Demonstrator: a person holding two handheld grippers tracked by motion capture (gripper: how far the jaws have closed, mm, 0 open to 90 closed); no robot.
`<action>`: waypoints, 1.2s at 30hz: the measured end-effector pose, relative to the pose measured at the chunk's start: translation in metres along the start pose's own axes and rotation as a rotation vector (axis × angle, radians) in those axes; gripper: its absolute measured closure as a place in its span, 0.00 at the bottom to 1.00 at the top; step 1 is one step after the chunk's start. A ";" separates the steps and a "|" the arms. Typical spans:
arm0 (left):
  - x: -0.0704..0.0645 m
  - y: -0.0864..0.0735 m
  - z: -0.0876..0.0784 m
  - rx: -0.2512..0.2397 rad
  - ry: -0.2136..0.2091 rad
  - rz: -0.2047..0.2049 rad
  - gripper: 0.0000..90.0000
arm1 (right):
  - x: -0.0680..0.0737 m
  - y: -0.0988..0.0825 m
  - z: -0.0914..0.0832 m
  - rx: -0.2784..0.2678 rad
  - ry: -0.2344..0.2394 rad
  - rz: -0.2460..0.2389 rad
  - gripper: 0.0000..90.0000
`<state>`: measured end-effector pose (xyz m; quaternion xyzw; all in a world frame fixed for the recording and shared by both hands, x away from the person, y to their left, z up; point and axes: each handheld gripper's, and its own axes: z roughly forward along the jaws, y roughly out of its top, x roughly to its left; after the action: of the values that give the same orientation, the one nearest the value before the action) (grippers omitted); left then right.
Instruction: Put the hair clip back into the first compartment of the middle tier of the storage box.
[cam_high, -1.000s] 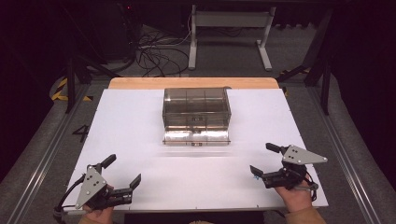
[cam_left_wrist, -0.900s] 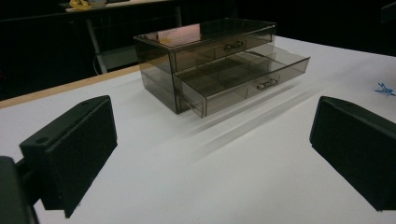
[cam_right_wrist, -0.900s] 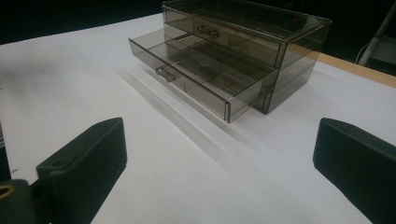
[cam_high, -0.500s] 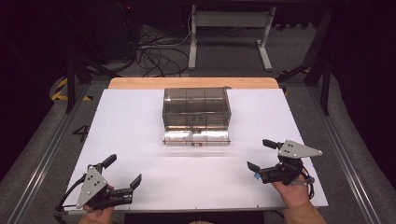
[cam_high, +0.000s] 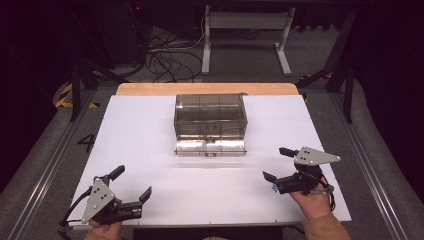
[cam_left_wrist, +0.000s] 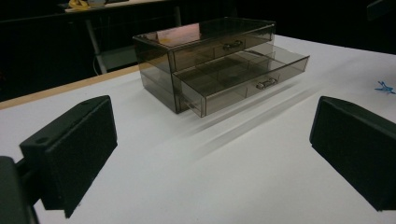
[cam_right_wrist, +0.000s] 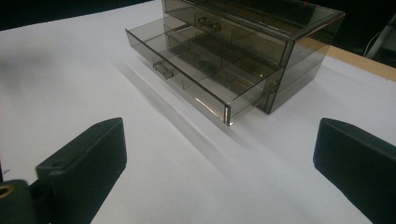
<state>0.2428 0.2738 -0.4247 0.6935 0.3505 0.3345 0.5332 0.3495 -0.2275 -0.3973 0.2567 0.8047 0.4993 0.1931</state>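
The drawer box (cam_high: 210, 121) sits mid-table toward the far edge of the white table (cam_high: 140, 130), smoky clear plastic, its lower drawer (cam_high: 210, 147) pulled out toward us and its upper drawer shut. Starting at the left, our left gripper (cam_high: 131, 184) rests near the front edge where it was a second ago, jaws spread wide and holding nothing. In the middle, the open drawer looks empty, though the tinted dividers make that hard to be sure of. On the right, our right gripper (cam_high: 277, 164) has edged forward and inward since a second ago, jaws wide apart and empty, with a small blue thing (cam_high: 274, 188) just beside it. We judge that this hand is starting its reach for the open drawer, well apart from it yet
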 end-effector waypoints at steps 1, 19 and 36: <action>0.000 0.000 0.000 0.000 0.000 0.000 0.02 | 0.000 0.000 -0.001 0.006 -0.002 0.000 0.05; 0.000 0.000 0.000 0.000 0.000 0.004 0.02 | 0.003 0.000 0.001 0.243 -0.022 -0.038 0.16; 0.000 0.000 0.001 0.007 -0.001 -0.004 0.02 | 0.003 -0.007 0.013 0.427 -0.035 -0.025 0.24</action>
<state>0.2433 0.2731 -0.4251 0.6947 0.3528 0.3321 0.5316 0.3535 -0.2192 -0.4092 0.2902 0.8918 0.3107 0.1546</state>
